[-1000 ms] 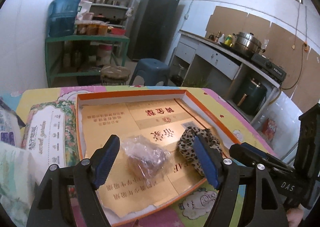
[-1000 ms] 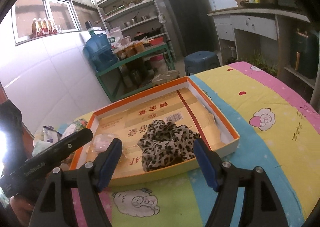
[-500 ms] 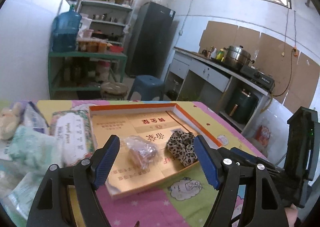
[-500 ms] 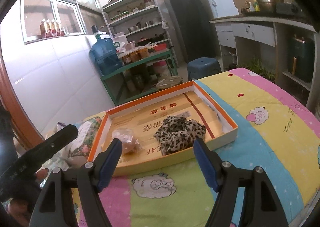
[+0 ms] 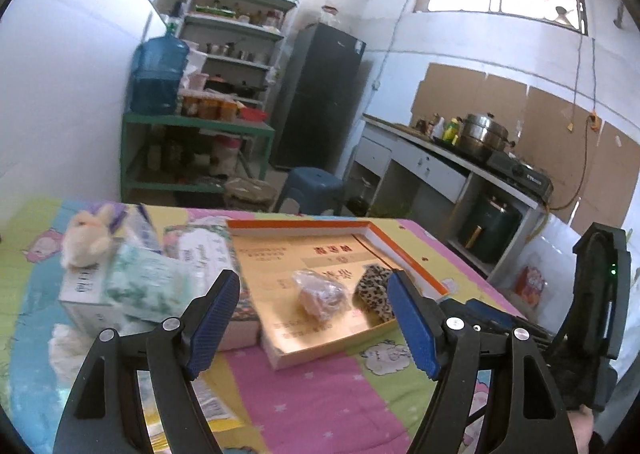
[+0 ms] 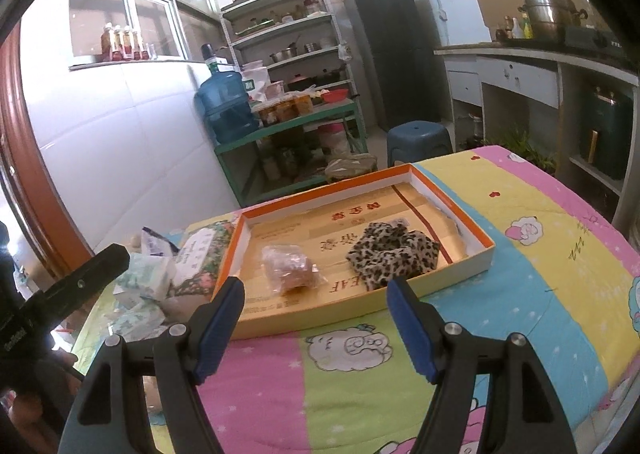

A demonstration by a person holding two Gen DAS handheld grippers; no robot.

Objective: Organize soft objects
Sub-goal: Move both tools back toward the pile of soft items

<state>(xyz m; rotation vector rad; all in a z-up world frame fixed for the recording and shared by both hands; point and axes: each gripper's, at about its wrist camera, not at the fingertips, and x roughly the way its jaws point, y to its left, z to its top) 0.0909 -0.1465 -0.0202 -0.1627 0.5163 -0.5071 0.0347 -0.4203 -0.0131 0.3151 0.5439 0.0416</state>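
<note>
An orange-rimmed shallow box (image 5: 412,268) (image 6: 476,232) lies on the table. In it sit a leopard-print scrunchie (image 5: 374,290) (image 6: 394,254) and a clear plastic-wrapped brownish item (image 5: 320,294) (image 6: 288,268). My left gripper (image 5: 314,322) is open and empty, held back above the table's near side. My right gripper (image 6: 314,328) is open and empty, short of the box's front edge. Left of the box lie tissue packs (image 5: 148,286) (image 6: 142,286), a floral pack (image 5: 200,250) (image 6: 204,254) and a small cream plush toy (image 5: 86,240).
The table wears a colourful cartoon cloth (image 6: 540,266). Behind it stand a green shelf with a blue water jug (image 6: 226,109), a blue stool (image 6: 418,137), a dark fridge (image 5: 320,101) and a counter with pots (image 5: 480,137). The other gripper's body shows at far right (image 5: 596,286) and far left (image 6: 60,294).
Both grippers have pulled back and up from the box. The left view has swung left, so the tissue packs and plush toy now show. Both stay open.
</note>
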